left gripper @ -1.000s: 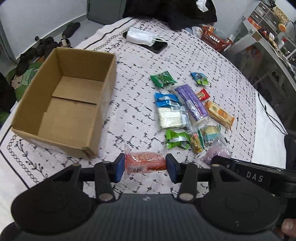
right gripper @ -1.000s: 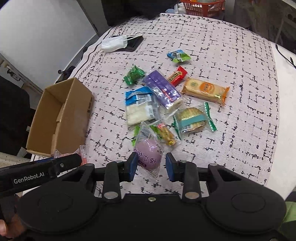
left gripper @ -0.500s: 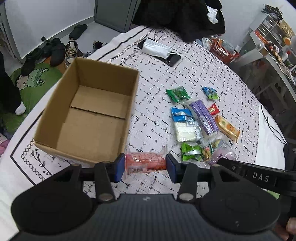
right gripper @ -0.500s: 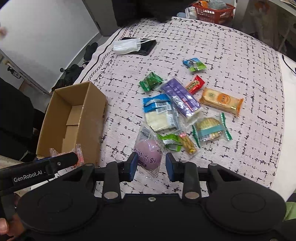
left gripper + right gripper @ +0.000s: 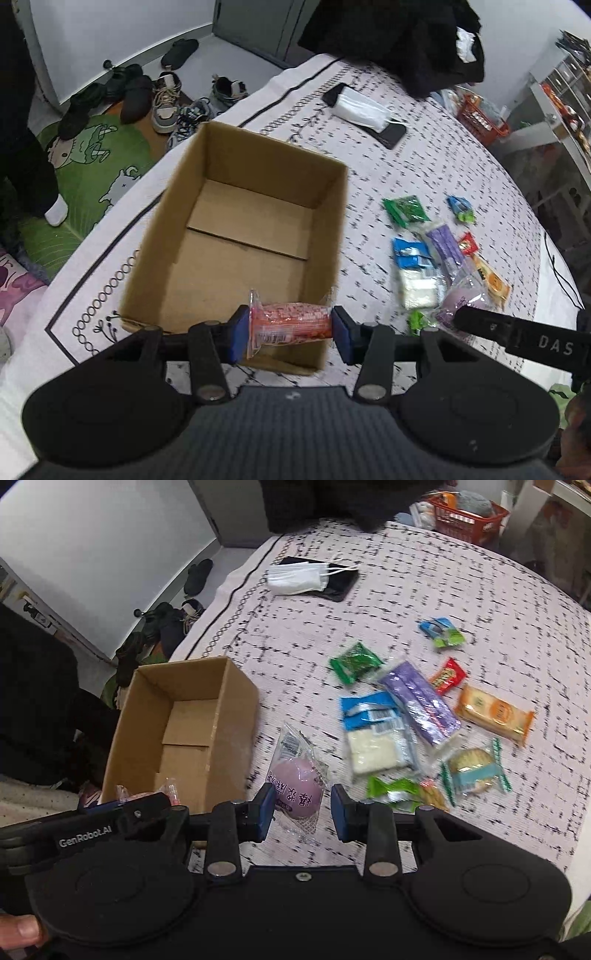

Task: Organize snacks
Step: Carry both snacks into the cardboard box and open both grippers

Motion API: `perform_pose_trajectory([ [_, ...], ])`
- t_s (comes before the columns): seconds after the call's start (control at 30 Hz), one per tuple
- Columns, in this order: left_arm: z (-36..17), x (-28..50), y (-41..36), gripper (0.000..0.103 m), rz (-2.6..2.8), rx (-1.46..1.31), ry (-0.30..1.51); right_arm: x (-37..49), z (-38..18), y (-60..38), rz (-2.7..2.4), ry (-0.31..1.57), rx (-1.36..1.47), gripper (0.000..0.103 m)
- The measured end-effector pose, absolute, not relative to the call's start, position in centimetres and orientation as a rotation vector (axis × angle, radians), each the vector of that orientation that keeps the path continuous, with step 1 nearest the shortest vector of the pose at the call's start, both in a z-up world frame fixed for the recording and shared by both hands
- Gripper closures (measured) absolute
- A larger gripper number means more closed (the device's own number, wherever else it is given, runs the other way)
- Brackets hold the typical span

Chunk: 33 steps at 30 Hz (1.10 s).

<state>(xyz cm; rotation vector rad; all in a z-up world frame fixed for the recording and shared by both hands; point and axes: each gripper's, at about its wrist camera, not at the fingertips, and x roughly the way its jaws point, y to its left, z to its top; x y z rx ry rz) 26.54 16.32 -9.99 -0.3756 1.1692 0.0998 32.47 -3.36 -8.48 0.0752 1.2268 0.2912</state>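
Observation:
My left gripper (image 5: pixel 290 328) is shut on a red snack packet (image 5: pixel 291 325) and holds it above the near end of an open, empty cardboard box (image 5: pixel 236 243). My right gripper (image 5: pixel 301 808) is shut on a clear packet with a purple round bun (image 5: pixel 297 790), held above the cloth just right of the box (image 5: pixel 184 731). Several other snacks lie in a cluster to the right: a green packet (image 5: pixel 354 661), a purple packet (image 5: pixel 421 701), a blue-and-white packet (image 5: pixel 373 734), an orange cracker pack (image 5: pixel 493 714).
A white face mask (image 5: pixel 295 578) lies on a black phone (image 5: pixel 343 581) at the far side of the patterned tablecloth. Shoes (image 5: pixel 162 103) and a green mat lie on the floor left of the table. A red basket (image 5: pixel 465 517) stands behind.
My left gripper has carried the red packet left and over the box's near end. My right gripper has lifted the purple bun packet and moved it left toward the box.

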Motion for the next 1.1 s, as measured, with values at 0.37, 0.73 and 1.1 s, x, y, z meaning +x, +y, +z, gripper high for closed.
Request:
perform_pose_trajectory([
  [0.37,-11.7,27.9,20.5,0.056,0.161,-0.411,1.205,34.1,-8.7,1.5,0.348,1.255,0.053,0.071],
  [0.73,-11.7,27.9,23.3,0.053,0.251,-0.407,1.198,34.3,-8.7,5.2,0.41,1.263,0.04,0.071],
  [1.1,-9.8,26.3,24.7,0.033,0.282,-0.427,1.163,33.4,-9.1,6.8,0.452,1.27,0.063,0.061],
])
